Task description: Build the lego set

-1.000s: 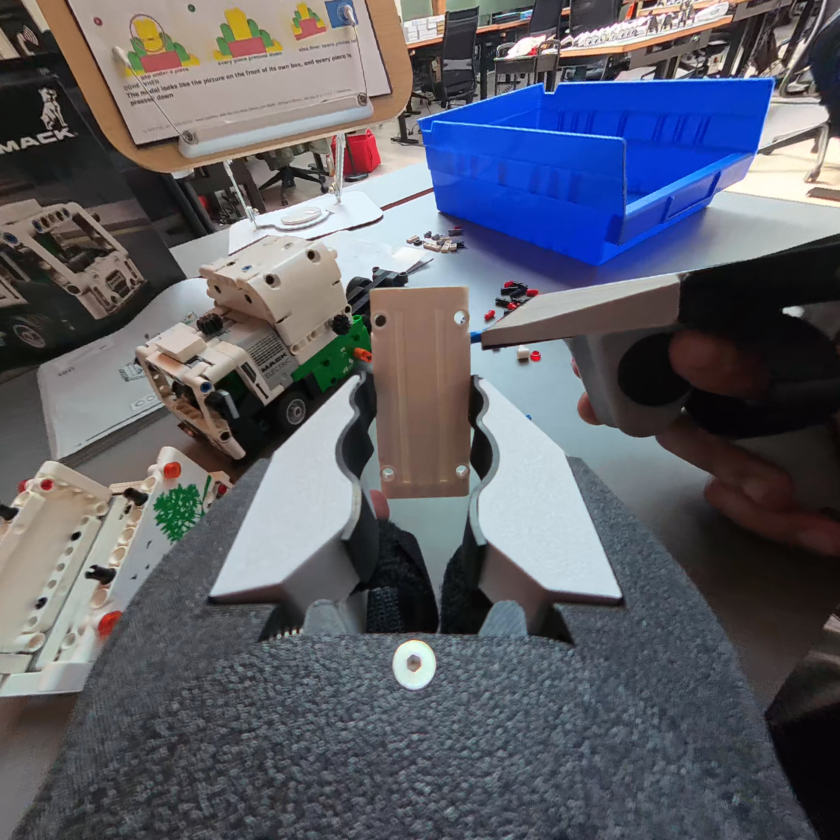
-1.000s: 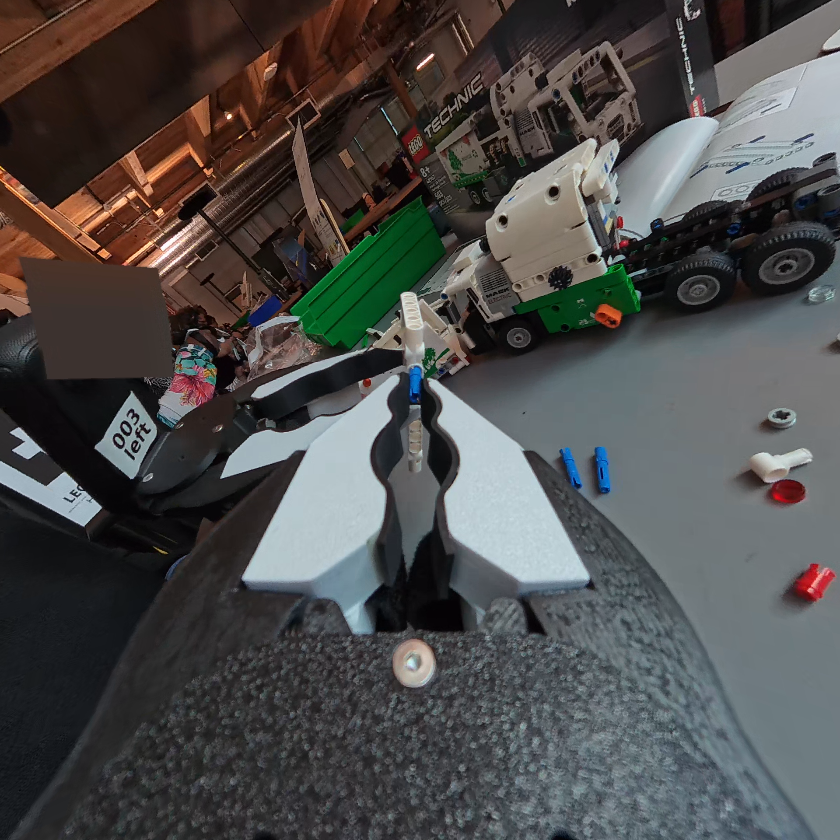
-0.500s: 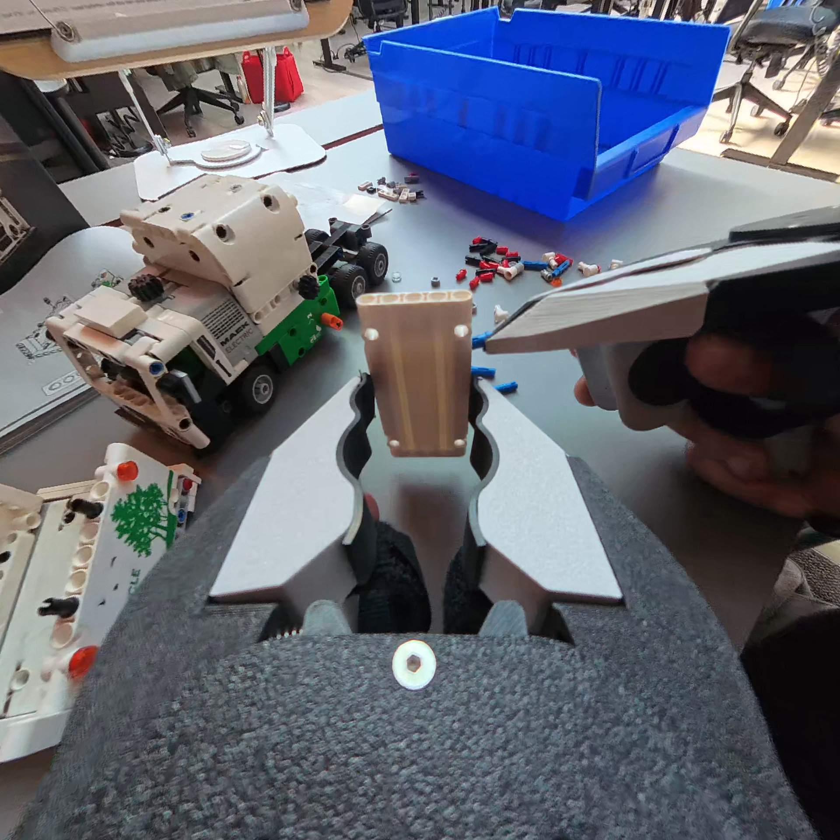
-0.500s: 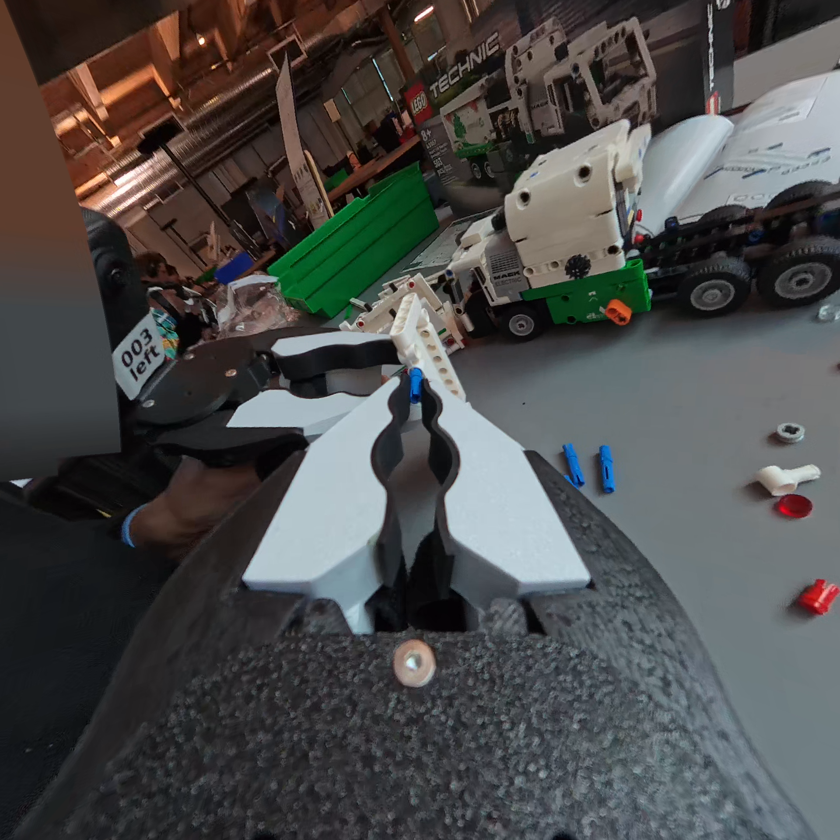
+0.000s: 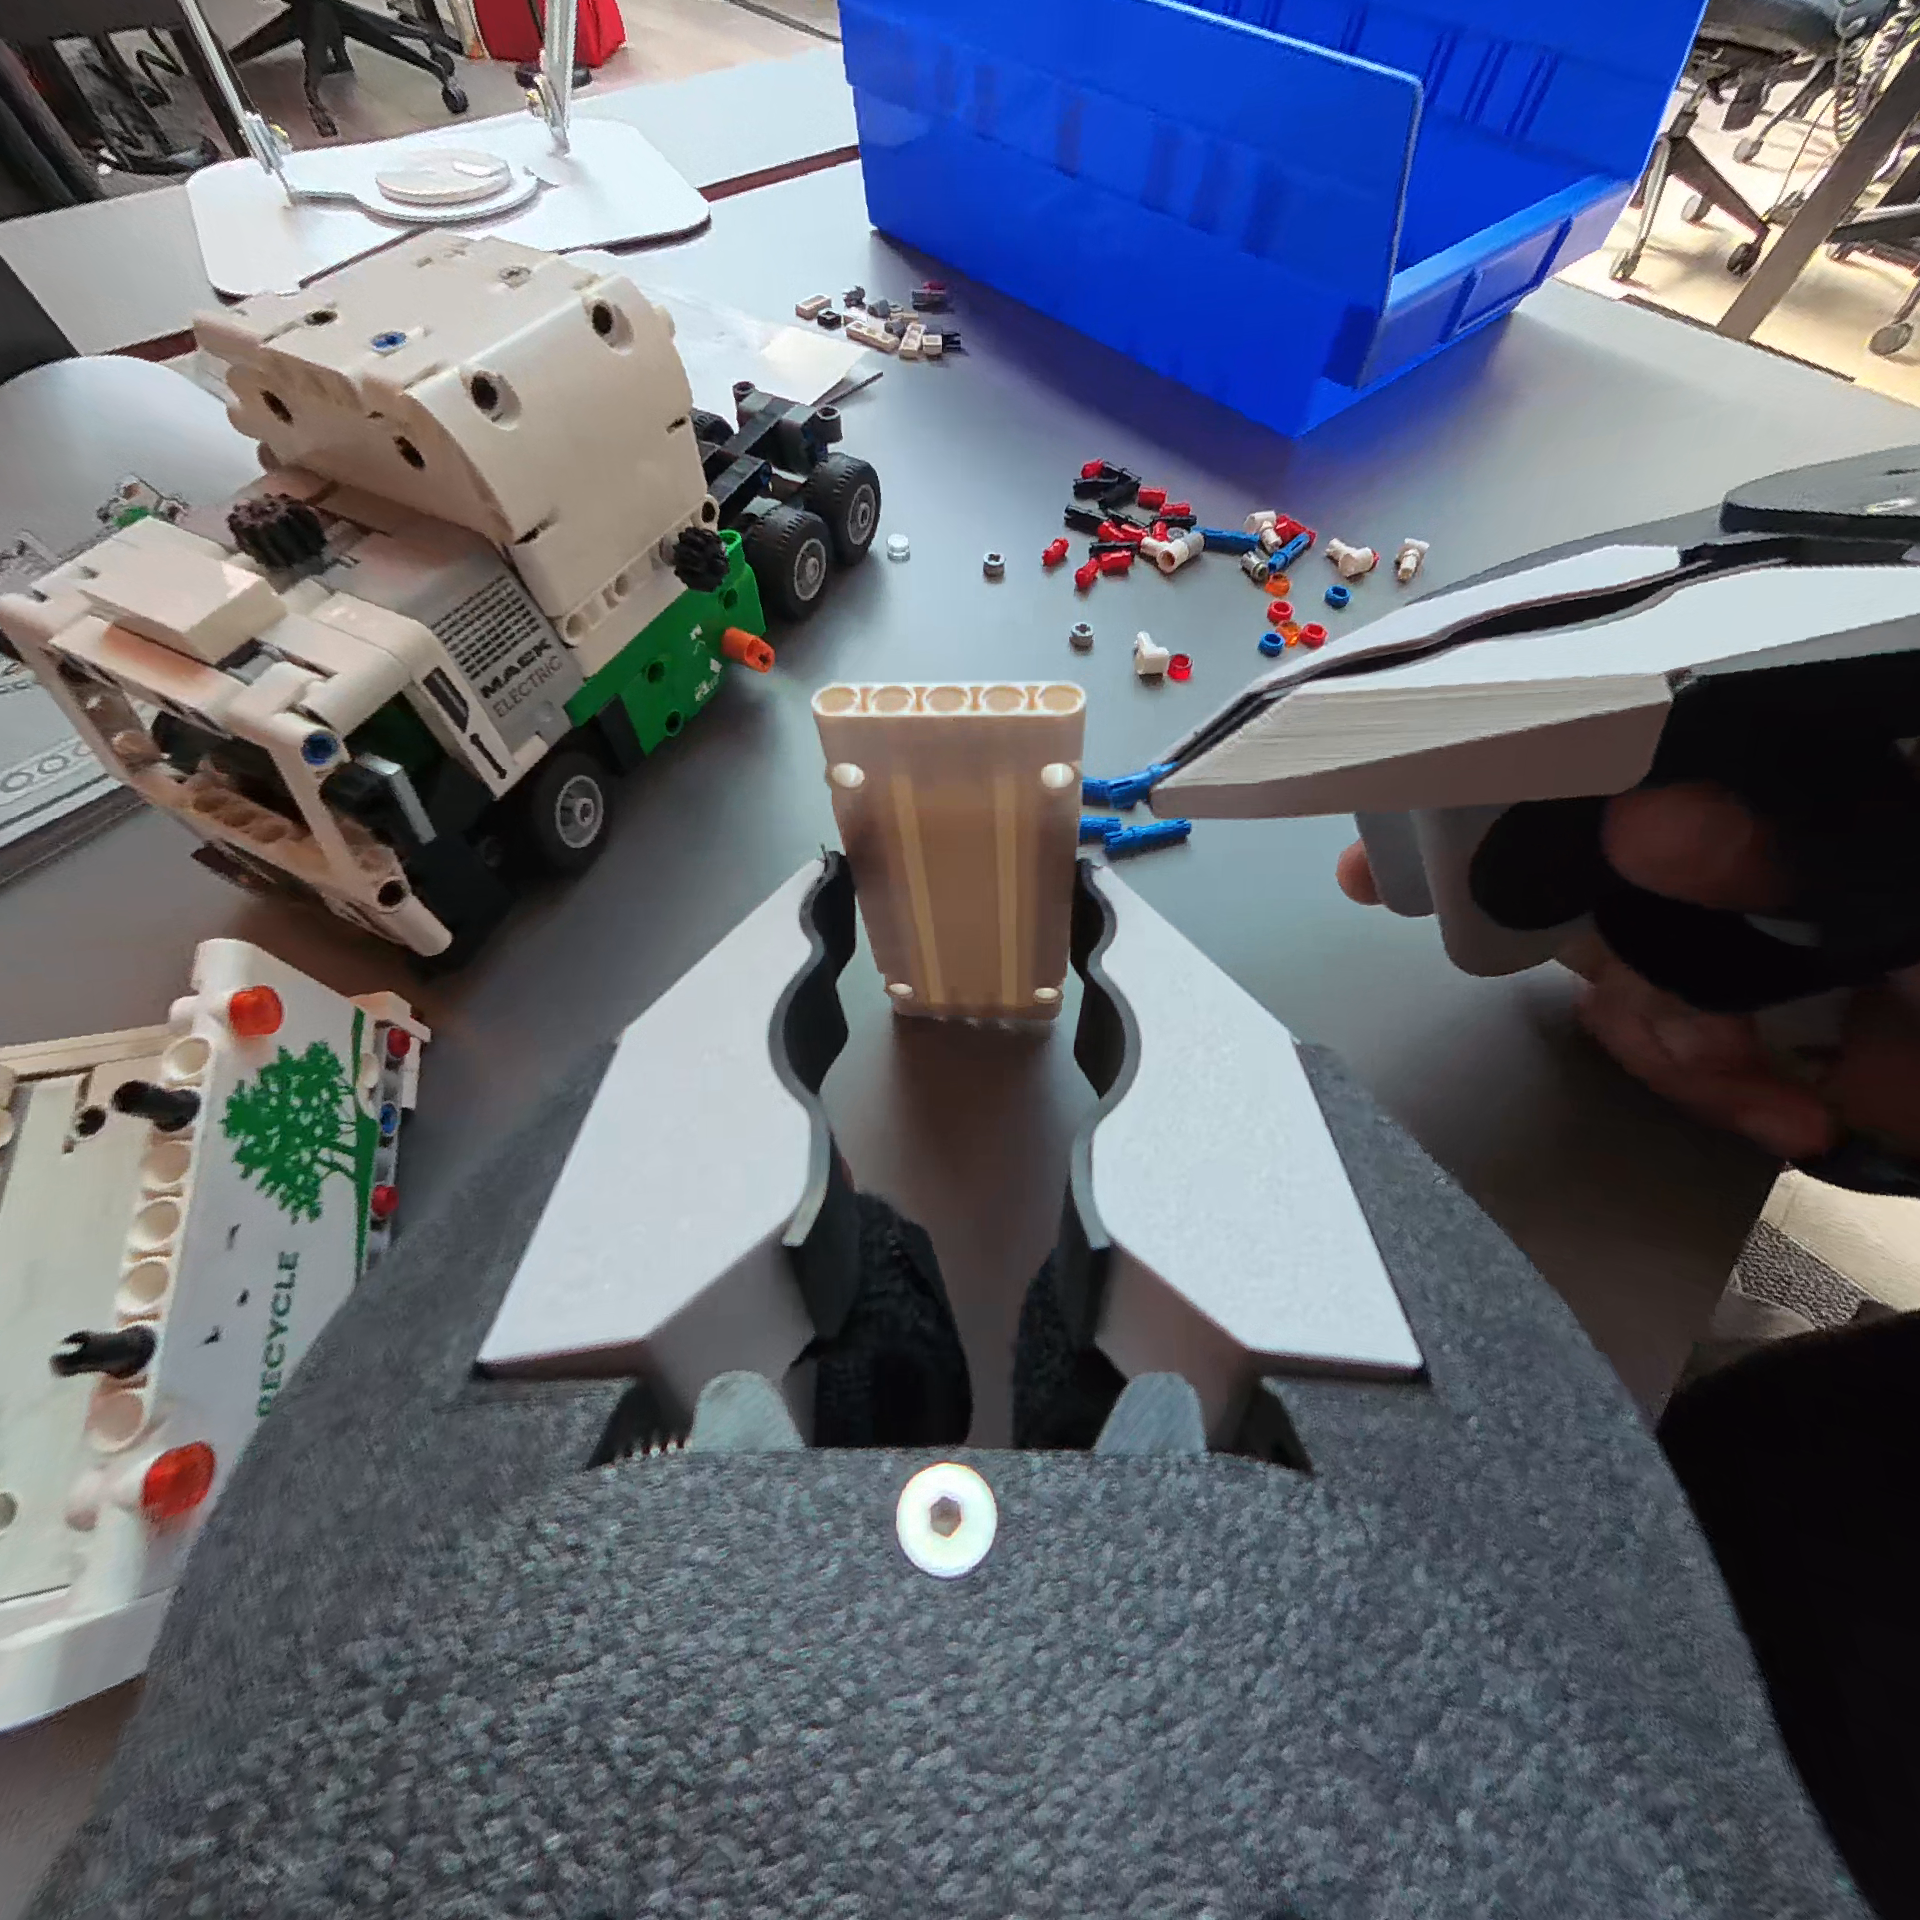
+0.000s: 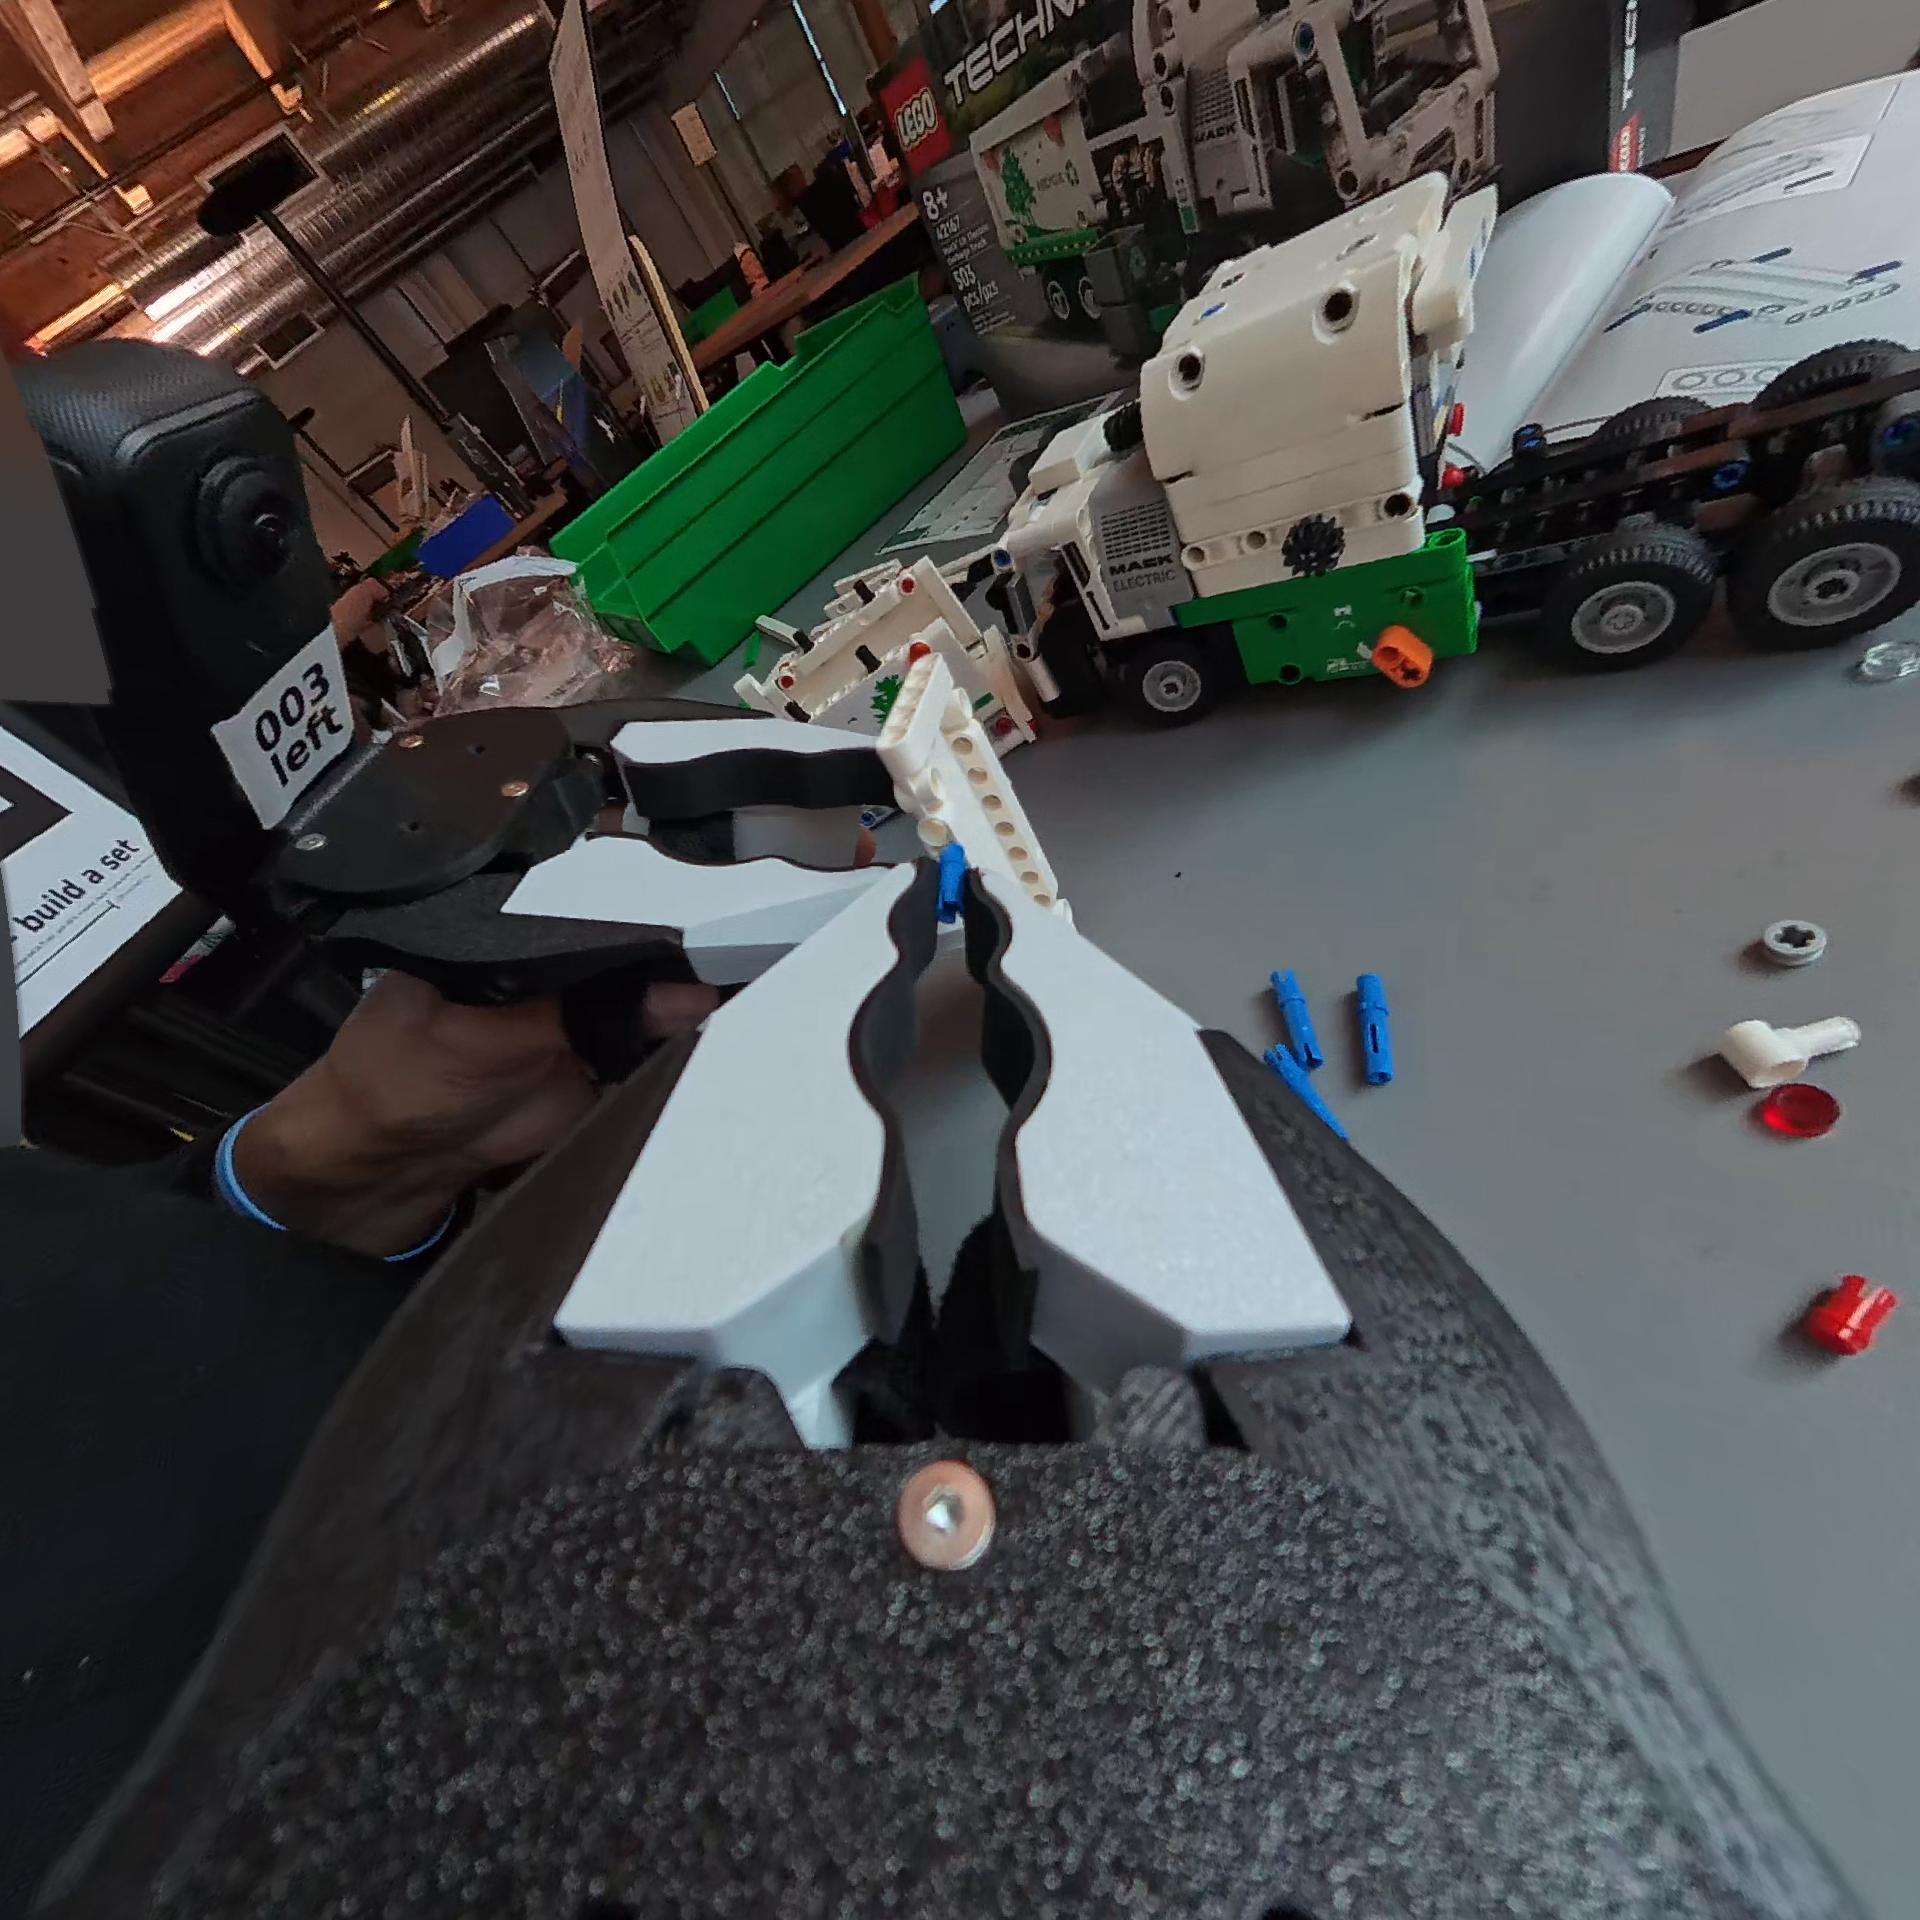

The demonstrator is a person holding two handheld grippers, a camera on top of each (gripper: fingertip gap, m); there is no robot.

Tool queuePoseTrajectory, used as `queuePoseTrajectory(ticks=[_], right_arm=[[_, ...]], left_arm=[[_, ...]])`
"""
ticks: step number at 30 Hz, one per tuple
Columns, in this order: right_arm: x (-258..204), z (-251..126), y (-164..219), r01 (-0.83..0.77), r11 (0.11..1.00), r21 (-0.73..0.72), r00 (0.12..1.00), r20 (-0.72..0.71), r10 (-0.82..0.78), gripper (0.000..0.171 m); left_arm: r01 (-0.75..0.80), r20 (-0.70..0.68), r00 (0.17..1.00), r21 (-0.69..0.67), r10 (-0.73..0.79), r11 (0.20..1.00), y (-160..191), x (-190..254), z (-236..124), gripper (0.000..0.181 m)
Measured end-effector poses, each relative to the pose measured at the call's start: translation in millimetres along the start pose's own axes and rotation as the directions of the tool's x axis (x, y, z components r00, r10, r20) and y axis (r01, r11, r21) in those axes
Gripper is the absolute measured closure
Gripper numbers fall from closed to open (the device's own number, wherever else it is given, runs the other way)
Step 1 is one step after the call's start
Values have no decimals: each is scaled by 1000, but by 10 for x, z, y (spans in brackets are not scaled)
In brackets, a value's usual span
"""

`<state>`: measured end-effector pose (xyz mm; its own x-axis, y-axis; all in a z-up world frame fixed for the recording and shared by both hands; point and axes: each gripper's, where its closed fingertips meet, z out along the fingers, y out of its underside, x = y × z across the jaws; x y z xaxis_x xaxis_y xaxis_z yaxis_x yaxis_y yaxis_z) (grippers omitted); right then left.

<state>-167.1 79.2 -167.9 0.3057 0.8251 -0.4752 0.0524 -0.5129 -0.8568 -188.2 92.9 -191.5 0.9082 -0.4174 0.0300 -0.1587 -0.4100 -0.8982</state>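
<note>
My left gripper (image 5: pixel 951 883) is shut on a white flat panel (image 5: pixel 951 831) with holes along its edges, held upright above the table; it also shows in the right wrist view (image 6: pixel 966 790). My right gripper (image 6: pixel 943 883) is shut on a small blue pin (image 6: pixel 948 868), its tip close to the panel's right side; in the left wrist view the right gripper (image 5: pixel 1164 795) points at the panel from the right. The white and green truck (image 5: pixel 436 582) stands at the left. A white body section with a green tree print (image 5: pixel 208 1226) lies at the near left.
A blue bin (image 5: pixel 1226 197) stands at the back right. Small red, blue and white parts (image 5: pixel 1195 551) lie scattered before it, with loose blue pins (image 6: pixel 1330 1023) near my right gripper. A green bin (image 6: pixel 769 488), the set's box (image 6: pixel 1195 135) and the open instruction book (image 6: pixel 1704 270) lie behind the truck. Left and right tips are no more than a few centimetres apart.
My left gripper tilted downward and the panel now shows its top edge. My right gripper with the blue pin came closer to the panel's side.
</note>
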Motion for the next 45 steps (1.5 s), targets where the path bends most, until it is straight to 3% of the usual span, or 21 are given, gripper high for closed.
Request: queuePoseTrajectory(ticks=[9, 27, 30, 33, 36, 39, 45], right_arm=[[29, -65, -115, -43, 996, 79, 999, 28, 41, 168], [5, -77, -108, -53, 996, 77, 998, 49, 49, 168], [5, -81, -111, -58, 995, 79, 997, 53, 54, 168], [8, -87, -119, -66, 994, 83, 997, 57, 61, 168], [8, -91, -123, -67, 994, 83, 996, 58, 63, 168], [-4, -82, -134, -24, 996, 91, 999, 36, 21, 168], [-36, -47, -132, 258, 964, 65, 959, -141, -247, 168]], left_arm=[[-157, 48, 986, -13, 157, 988, 22, 13, -14, 141], [-53, -69, 997, -83, 47, 995, 92, 28, 113, 116], [-62, -75, 996, -82, 56, 995, 72, 19, 155, 118], [-74, -96, 993, -96, 65, 993, 86, 24, 192, 136], [-70, -100, 993, -63, 63, 996, 20, -5, 200, 136], [-53, -120, 991, -22, 50, 998, -58, -17, 186, 136], [-48, -105, 993, -7, 47, 999, -82, -42, 198, 136]])
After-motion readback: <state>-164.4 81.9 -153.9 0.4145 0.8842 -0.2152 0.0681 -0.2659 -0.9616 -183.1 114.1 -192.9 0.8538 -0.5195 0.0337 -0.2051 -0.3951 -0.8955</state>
